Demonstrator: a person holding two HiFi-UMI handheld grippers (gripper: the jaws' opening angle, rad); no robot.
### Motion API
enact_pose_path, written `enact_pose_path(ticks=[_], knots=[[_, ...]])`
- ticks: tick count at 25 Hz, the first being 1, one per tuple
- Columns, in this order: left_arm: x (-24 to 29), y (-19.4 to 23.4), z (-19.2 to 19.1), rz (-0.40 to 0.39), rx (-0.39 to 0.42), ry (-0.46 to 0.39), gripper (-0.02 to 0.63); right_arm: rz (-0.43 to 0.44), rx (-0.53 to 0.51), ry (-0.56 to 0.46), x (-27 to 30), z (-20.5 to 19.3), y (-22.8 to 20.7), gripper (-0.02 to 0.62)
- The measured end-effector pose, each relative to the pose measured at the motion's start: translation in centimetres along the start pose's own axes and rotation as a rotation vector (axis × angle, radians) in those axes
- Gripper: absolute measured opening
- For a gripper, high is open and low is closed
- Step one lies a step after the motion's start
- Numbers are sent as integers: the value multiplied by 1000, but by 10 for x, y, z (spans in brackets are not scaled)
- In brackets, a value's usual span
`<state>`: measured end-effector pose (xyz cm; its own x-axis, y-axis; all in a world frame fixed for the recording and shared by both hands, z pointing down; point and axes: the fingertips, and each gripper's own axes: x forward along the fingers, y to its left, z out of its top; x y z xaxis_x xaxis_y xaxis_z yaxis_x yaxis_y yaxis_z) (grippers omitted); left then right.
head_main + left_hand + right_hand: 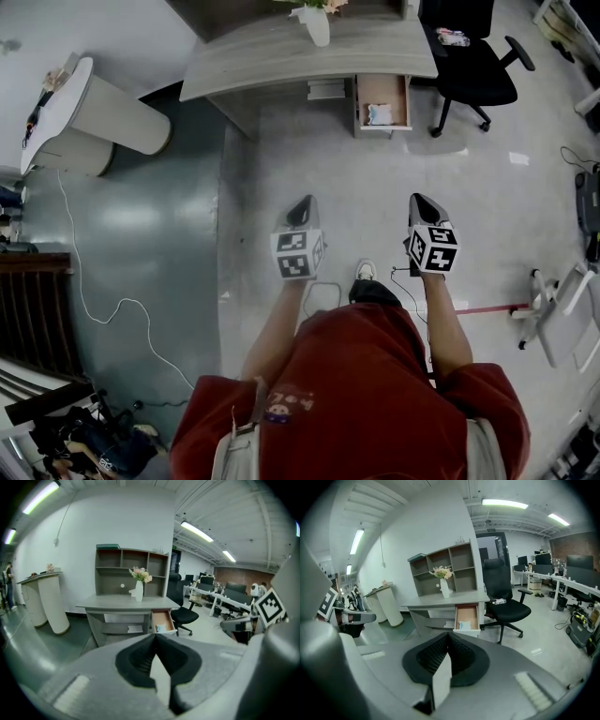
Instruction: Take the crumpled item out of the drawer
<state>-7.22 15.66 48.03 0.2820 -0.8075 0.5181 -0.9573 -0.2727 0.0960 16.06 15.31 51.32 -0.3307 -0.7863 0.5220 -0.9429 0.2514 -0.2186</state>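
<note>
1. The crumpled item (380,114) lies in the open drawer (382,89) under the worktop (262,56), at 12 o'clock from you and well apart from both grippers.
2. L gripper (302,204) & R gripper (422,202): jaws closed tip to tip, nothing btwn them.
3. The item looks like tissue/paper, so prob. light, soft and crushable. Pinch a raised fold on top, gently.

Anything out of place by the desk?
The drawer of the desk stands pulled open, with a crumpled white-and-blue item near its front. A small bottle-like thing lies on the seat of the black office chair. Nothing looks spilled or broken.
</note>
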Motion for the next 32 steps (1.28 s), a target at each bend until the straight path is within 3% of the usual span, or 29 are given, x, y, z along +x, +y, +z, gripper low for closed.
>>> enact_pose_path(ticks=[9,18,32], knots=[[51,-10,34,14,7,-9,-3,21,-8,-3,41,33,-37,0],[107,13,55,-6,5,-14,-3,-6,-7,6,90,56,-51,0],[224,109,143,-73,28,-30,-3,-72,-72,8,222,148,-31,0]])
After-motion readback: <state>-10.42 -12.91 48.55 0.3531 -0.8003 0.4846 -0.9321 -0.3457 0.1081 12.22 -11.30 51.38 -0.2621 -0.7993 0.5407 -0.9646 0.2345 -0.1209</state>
